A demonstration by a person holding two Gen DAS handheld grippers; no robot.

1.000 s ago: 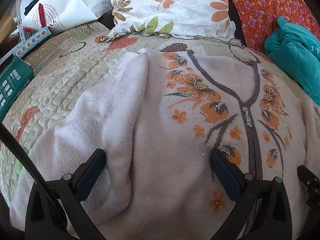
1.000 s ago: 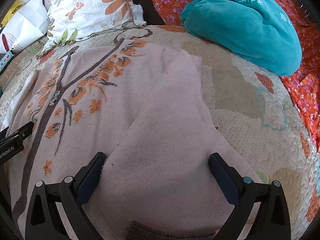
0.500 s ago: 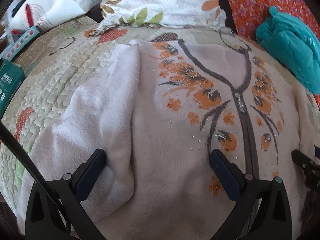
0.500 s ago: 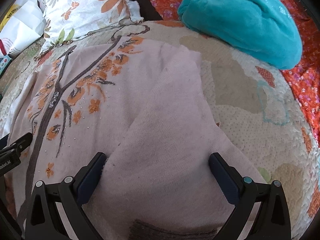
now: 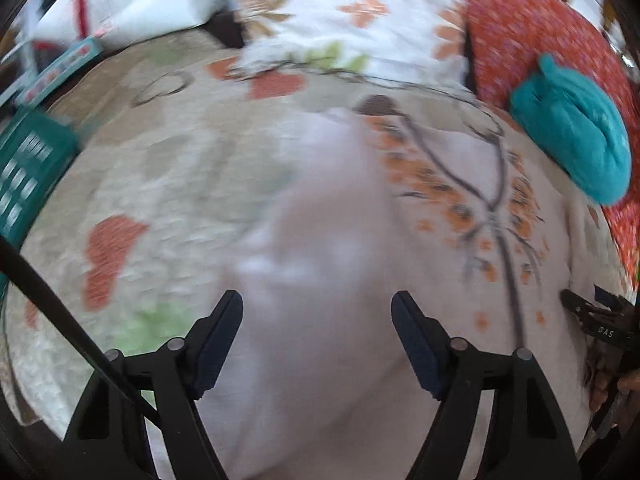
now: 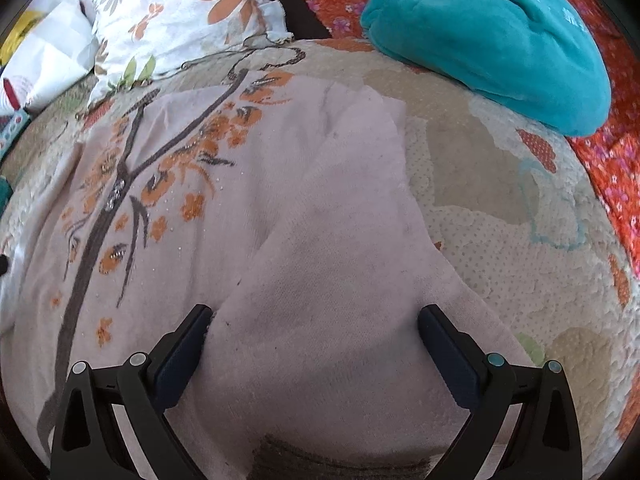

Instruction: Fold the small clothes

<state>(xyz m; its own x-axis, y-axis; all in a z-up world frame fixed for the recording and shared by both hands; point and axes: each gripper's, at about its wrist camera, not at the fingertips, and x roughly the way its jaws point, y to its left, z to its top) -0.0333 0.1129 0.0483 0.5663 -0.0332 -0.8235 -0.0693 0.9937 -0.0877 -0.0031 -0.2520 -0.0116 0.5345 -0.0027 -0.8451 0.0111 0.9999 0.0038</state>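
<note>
A pale pink knit cardigan (image 5: 440, 248) with orange flowers and a grey placket lies face up on the quilted bed; it also shows in the right wrist view (image 6: 192, 184). Both sleeves are folded in along its sides. My left gripper (image 5: 316, 312) is open, jaws partly narrowed, over the left sleeve (image 5: 320, 220); this view is motion-blurred. My right gripper (image 6: 316, 320) is open wide over the right sleeve (image 6: 344, 248), whose grey cuff (image 6: 328, 460) lies at the bottom edge. The right gripper's tip (image 5: 588, 316) shows at the left view's right edge.
A teal garment bundle (image 6: 492, 36) lies at the back right on an orange floral cloth (image 6: 616, 160). A floral pillow (image 6: 172, 12) and a white bag (image 6: 44, 56) sit at the back. A green box (image 5: 28, 172) is at the left.
My left gripper has swung left from the cardigan's front to over the left sleeve, and its jaws have narrowed. The right gripper has barely moved.
</note>
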